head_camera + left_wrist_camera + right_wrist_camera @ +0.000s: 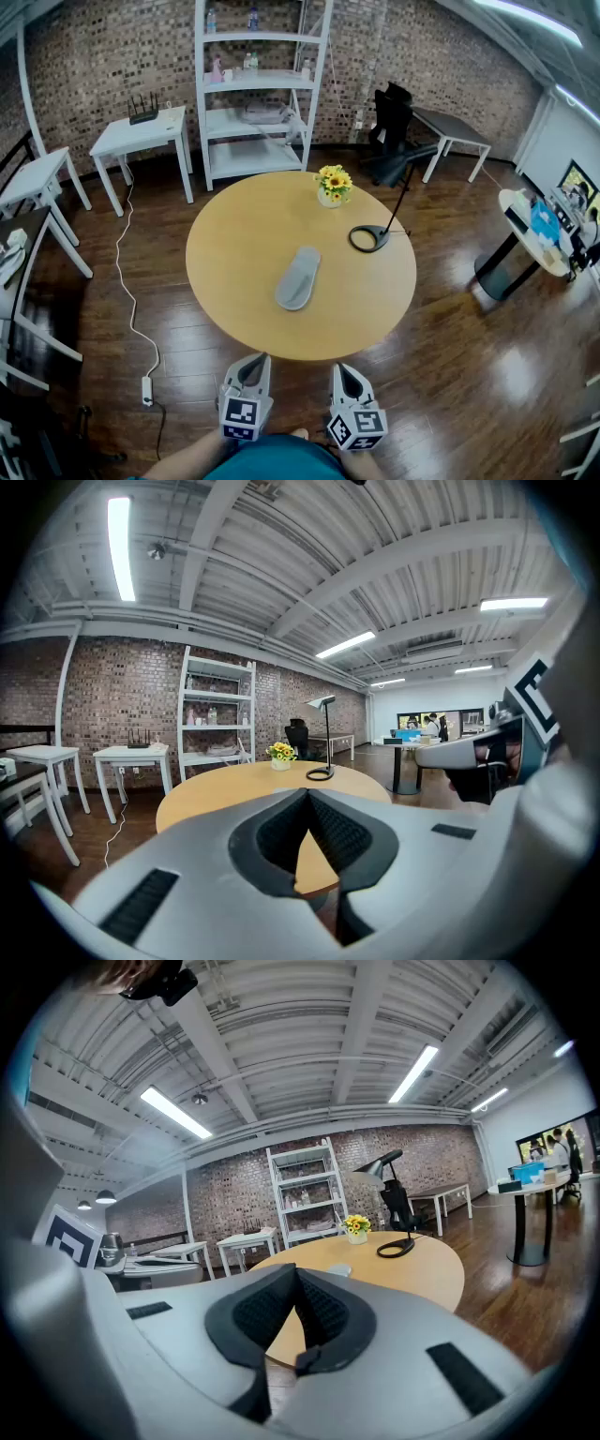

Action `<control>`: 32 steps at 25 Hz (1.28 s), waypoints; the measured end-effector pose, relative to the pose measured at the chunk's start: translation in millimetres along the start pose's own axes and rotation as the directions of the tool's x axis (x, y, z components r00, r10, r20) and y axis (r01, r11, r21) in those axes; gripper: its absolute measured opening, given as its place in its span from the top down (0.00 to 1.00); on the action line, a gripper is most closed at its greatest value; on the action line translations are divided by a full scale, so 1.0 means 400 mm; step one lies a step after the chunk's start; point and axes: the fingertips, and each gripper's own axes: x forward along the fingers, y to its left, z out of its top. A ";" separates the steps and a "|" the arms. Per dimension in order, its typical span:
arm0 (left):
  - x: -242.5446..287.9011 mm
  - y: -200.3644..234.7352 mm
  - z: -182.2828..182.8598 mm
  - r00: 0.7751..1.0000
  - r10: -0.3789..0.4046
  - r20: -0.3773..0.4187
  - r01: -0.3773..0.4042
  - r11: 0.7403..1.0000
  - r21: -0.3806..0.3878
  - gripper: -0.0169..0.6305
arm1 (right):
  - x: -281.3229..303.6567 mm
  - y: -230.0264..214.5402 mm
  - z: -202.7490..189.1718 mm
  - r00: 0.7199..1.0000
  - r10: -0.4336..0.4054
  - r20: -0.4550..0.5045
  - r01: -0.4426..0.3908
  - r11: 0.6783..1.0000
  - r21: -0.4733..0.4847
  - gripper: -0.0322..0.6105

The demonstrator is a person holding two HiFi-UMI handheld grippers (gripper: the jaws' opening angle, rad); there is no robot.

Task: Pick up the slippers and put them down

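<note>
The round desk [225,272] spreads ahead of both grippers, its near edge just beyond them. A grey slipper [298,278] lies mid-desk, ahead (between their lines), with the desk lamp [369,238] and flower pot [333,185] farther off. The left hand-held gripper [254,361] and right hand-held gripper [343,369] are closed and empty.

round wood table [234,272]. on it: 1 grey slipper [298,278] near the middle, flower pot [333,185] w/ yellow blooms at far edge, black lamp [369,238] w/ ring base to the right, all apart.
</note>
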 end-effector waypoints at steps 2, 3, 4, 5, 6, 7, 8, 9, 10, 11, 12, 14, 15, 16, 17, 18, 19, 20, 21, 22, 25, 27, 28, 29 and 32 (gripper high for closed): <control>0.021 -0.015 0.004 1.000 0.013 0.004 -0.013 1.000 -0.007 0.96 | 0.003 -0.024 0.008 1.000 0.012 0.000 -0.012 1.000 -0.007 0.93; 0.030 -0.020 0.006 1.000 0.021 0.005 -0.021 1.000 -0.009 0.96 | 0.005 -0.034 0.011 1.000 0.019 0.001 -0.019 1.000 -0.009 0.93; 0.040 -0.024 0.007 1.000 0.028 0.006 -0.028 1.000 -0.010 0.96 | 0.008 -0.042 0.013 1.000 0.026 0.001 -0.026 1.000 -0.010 0.93; 0.049 -0.026 0.010 0.999 0.036 0.007 -0.036 0.999 -0.010 0.96 | 0.010 -0.050 0.012 0.999 0.034 0.001 -0.034 0.999 -0.010 0.93; 0.058 -0.029 0.013 0.999 0.042 0.009 -0.042 0.999 -0.007 0.96 | 0.014 -0.061 0.010 0.999 0.040 -0.002 -0.040 0.999 -0.009 0.93; 0.067 -0.032 0.018 0.999 0.047 0.012 -0.047 0.999 -0.004 0.96 | 0.020 -0.073 0.005 0.999 0.045 -0.007 -0.045 0.999 -0.007 0.93; 0.075 -0.035 0.023 0.999 0.052 0.015 -0.052 0.999 0.001 0.96 | 0.027 -0.085 -0.001 0.999 0.049 -0.014 -0.049 0.999 -0.003 0.93; 0.082 -0.036 0.025 0.998 0.055 0.015 -0.055 0.998 0.008 0.96 | 0.037 -0.094 -0.007 0.998 0.053 -0.021 -0.053 0.999 0.001 0.93; 0.088 -0.032 0.026 0.998 0.058 0.014 -0.058 0.998 0.015 0.96 | 0.051 -0.098 -0.012 0.998 0.058 -0.028 -0.058 0.998 0.004 0.93; 0.095 -0.025 0.024 0.998 0.060 0.011 -0.060 0.998 0.021 0.96 | 0.069 -0.098 -0.014 0.997 0.064 -0.034 -0.064 0.998 0.006 0.93; 0.105 -0.014 0.022 0.998 0.062 0.007 -0.062 0.998 0.024 0.96 | 0.090 -0.096 -0.015 0.997 0.071 -0.039 -0.071 0.997 0.005 0.93; 0.136 0.014 0.016 0.998 0.061 0.000 -0.061 0.998 0.023 0.96 | 0.144 -0.092 -0.009 0.995 0.084 -0.048 -0.084 0.996 -0.002 0.93; 0.160 0.030 0.014 0.998 0.058 -0.003 -0.058 0.998 0.022 0.96 | 0.177 -0.093 -0.003 0.995 0.086 -0.051 -0.086 0.996 -0.007 0.93; 0.186 0.048 0.013 0.999 0.053 -0.006 -0.053 0.998 0.021 0.96 | 0.211 -0.095 0.002 0.995 0.083 -0.054 -0.084 0.996 -0.010 0.93; 0.213 0.068 0.014 0.999 0.047 -0.008 -0.047 0.999 0.024 0.96 | 0.245 -0.094 0.006 0.995 0.078 -0.057 -0.079 0.997 -0.012 0.93; 0.237 0.090 0.016 0.999 0.039 -0.009 -0.039 0.999 0.028 0.96 | 0.278 -0.090 0.007 0.996 0.072 -0.062 -0.073 0.997 -0.013 0.93; 0.259 0.113 0.017 1.000 0.030 -0.008 -0.030 0.999 0.031 0.96 | 0.310 -0.084 0.005 0.996 0.065 -0.066 -0.066 0.998 -0.017 0.93; 0.281 0.137 0.017 1.000 0.020 -0.007 -0.020 0.999 0.034 0.96 | 0.343 -0.077 0.003 0.996 0.058 -0.070 -0.059 0.998 -0.022 0.92; 0.301 0.160 0.019 1.000 0.009 -0.006 -0.009 0.999 0.038 0.96 | 0.378 -0.071 0.000 0.996 0.050 -0.073 -0.052 0.998 -0.025 0.92; 0.321 0.182 0.020 1.000 -0.003 -0.005 0.003 0.999 0.044 0.96 | 0.415 -0.067 -0.001 0.996 0.041 -0.076 -0.043 0.999 -0.026 0.92; 0.373 0.235 0.023 0.999 -0.034 -0.009 0.034 0.997 0.067 0.96 | 0.525 -0.068 -0.010 0.995 0.021 -0.094 -0.023 1.000 -0.018 0.81; 0.404 0.264 0.021 0.999 -0.037 -0.016 0.039 0.996 0.079 0.96 | 0.592 -0.075 -0.021 0.993 0.015 -0.115 -0.016 1.000 -0.009 0.81; 0.419 0.276 0.021 0.999 -0.033 -0.021 0.035 0.996 0.083 0.96 | 0.621 -0.079 -0.028 0.991 0.016 -0.129 -0.017 1.000 -0.003 0.80; 0.434 0.285 0.022 0.999 -0.026 -0.024 0.028 0.996 0.087 0.96 | 0.649 -0.082 -0.035 0.989 0.021 -0.145 -0.020 1.000 0.004 0.77; 0.490 0.309 0.027 0.999 0.019 -0.030 -0.016 0.996 0.084 0.96 | 0.736 -0.110 -0.064 0.979 0.043 -0.199 -0.037 0.999 0.034 0.76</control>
